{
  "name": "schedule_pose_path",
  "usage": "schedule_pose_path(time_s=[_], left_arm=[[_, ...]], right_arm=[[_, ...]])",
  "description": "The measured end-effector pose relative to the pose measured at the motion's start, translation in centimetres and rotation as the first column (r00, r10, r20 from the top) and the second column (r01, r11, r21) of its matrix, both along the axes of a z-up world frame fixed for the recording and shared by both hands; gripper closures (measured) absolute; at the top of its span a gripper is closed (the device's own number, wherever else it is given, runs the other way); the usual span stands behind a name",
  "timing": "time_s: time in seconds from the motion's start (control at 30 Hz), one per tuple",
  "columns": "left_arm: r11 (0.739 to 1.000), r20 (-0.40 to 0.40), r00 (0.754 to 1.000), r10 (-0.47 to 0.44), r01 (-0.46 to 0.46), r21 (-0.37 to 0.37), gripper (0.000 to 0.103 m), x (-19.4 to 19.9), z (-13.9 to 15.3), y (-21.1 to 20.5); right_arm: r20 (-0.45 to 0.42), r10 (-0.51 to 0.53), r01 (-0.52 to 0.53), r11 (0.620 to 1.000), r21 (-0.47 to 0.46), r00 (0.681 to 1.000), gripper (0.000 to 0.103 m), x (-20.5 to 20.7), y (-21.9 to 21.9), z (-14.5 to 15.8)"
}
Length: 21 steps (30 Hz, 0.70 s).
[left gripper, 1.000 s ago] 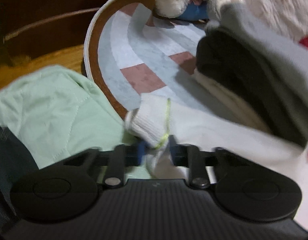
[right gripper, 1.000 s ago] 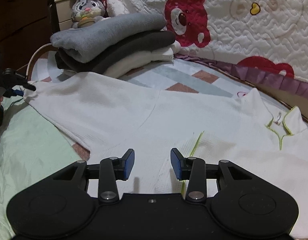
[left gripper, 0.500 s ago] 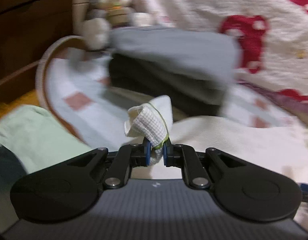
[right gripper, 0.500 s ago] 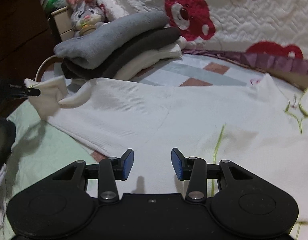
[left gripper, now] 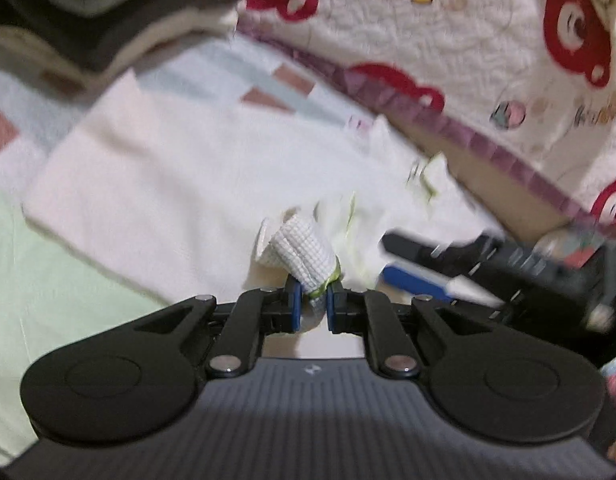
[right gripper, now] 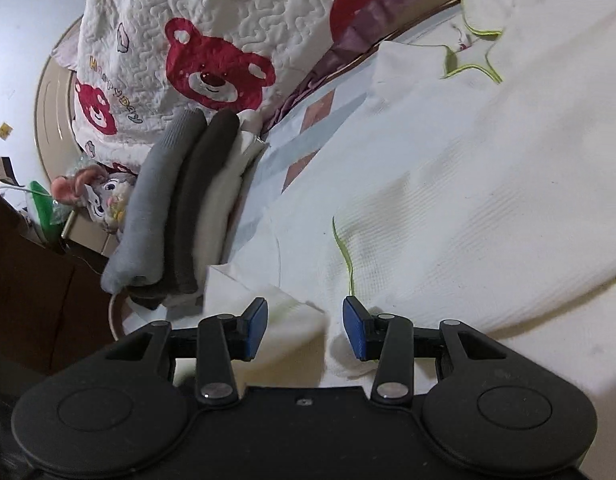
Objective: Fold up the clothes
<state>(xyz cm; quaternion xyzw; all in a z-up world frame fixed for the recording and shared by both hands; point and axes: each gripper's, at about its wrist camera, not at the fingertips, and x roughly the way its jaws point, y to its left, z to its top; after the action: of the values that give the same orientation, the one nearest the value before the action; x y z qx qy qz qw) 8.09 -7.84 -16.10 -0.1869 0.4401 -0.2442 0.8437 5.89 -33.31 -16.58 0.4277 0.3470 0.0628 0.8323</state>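
Only readable text: "HappyDay", curved coloured letters on white quilted bear blanket (right gripper: 180, 40), at 8 o'clock of the big red bear face. Left wrist view: lettering on blanket too blurred to read.

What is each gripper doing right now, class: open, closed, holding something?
Left gripper: closed on the white shirt's green-trimmed sleeve cuff.
Right gripper: open, holding nothing, over the shirt.

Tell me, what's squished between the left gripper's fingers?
The white shirt's cuff with lime trim, pinched in the left gripper, seen in the left wrist view.
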Motion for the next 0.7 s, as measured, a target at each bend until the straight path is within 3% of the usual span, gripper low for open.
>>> schedule_pose_path(time_s=[0.03, 0.1, 0.13, 0.17, 0.27, 0.33, 0.47, 0.53, 0.63, 0.7], left_arm=[[1.0, -0.018, 1.0, -0.008, 0.008, 0.003, 0.09, -0.3, -0.6, 0.0], [0.999, -0.093, 0.995, -0.044, 0.045, 0.003, 0.078, -0.4, -1.3, 0.3], [0.997, -0.136, 0.988, -0.071, 0.073, 0.01, 0.056, -0.5, -1.6, 0.5], [0.992, -0.18, 0.977, -0.114, 0.121, 0.031, 0.048, -1.0, -1.4, 0.4], [0.984, -0.157, 0.975, -0.159, 0.17, 0.06, 0.046, -2.4, -0.1, 1.2], [0.982, -0.133, 0.977, -0.168, 0.178, 0.067, 0.046, -3.0, 0.5, 2.0], [0.987, -0.073, 0.995, -0.064, 0.074, 0.14, 0.046, -2.5, 1.0, 4.2], [0.978, -0.062, 0.998, -0.011, 0.024, 0.206, 0.046, -1.7, 0.6, 5.2], [0.955, -0.036, 0.997, 0.068, -0.055, 0.29, 0.046, -0.8, -0.1, 6.9], [0.953, -0.04, 0.995, 0.097, -0.081, 0.292, 0.046, -0.7, -0.5, 7.9]], right_arm=[[-0.007, 0.008, -0.008, 1.0, -0.001, 1.0, 0.056, 0.0, 0.1, 0.0], [-0.026, 0.028, -0.028, 1.0, 0.006, 0.999, 0.056, 0.1, 0.4, -0.2], [-0.037, 0.04, -0.039, 0.999, 0.027, 0.999, 0.056, 0.2, 0.6, -0.4], [-0.053, 0.061, -0.057, 0.996, 0.066, 0.997, 0.055, 0.4, 0.8, -0.8], [-0.137, 0.161, -0.121, 0.957, 0.262, 0.977, 0.054, 1.4, 1.7, -2.5], [-0.136, 0.174, -0.134, 0.955, 0.265, 0.975, 0.054, 1.4, 2.7, -2.3], [-0.135, 0.217, -0.211, 0.976, 0.055, 0.967, 0.053, 1.8, 5.0, -0.2], [-0.126, 0.276, -0.286, 0.955, -0.074, 0.953, 0.052, 2.2, 6.7, 1.4], [-0.13, 0.385, -0.405, 0.89, -0.211, 0.914, 0.04, 3.1, 9.6, 3.1], [-0.155, 0.454, -0.478, 0.801, -0.36, 0.878, 0.035, 3.1, 12.1, 3.8]])
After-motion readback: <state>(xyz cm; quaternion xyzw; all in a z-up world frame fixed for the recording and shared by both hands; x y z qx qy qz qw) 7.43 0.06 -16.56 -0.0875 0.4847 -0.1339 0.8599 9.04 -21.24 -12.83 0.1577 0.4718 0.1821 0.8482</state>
